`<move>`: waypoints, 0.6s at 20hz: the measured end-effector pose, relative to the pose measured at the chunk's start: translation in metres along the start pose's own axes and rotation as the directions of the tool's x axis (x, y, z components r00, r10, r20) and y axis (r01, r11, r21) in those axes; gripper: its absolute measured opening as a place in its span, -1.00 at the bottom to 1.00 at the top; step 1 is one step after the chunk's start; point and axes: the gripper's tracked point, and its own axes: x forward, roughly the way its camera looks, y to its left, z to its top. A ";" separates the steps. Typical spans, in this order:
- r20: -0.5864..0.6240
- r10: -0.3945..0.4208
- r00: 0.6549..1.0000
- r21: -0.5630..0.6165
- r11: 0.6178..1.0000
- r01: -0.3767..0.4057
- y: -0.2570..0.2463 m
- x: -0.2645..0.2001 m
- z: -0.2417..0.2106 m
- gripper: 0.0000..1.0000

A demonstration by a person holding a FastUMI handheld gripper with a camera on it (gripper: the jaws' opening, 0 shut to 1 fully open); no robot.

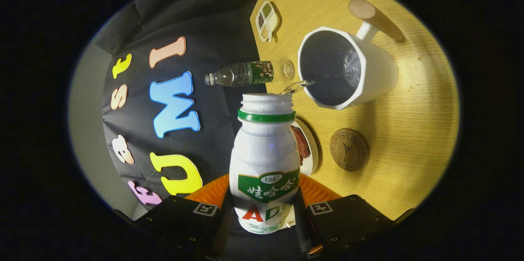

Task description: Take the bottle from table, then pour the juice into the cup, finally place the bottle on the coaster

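The claw grips a white bottle between its two fingers, low in the centre of the frame, tipped toward a white cup with a wooden handle at the upper right. A thin clear stream runs from the bottle's open mouth into the cup. Right of the bottle a round coaster lies bare on the tabletop. A plate peeks from behind the bottle, and a clear plastic bottle stands just left of the cup.
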 end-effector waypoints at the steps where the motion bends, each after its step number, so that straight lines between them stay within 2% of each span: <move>1: 0.001 0.000 1.000 0.001 1.000 0.000 0.000 0.000 0.000 0.32; 12: 0.009 0.011 1.000 0.021 1.000 -0.011 0.005 0.000 0.005 0.32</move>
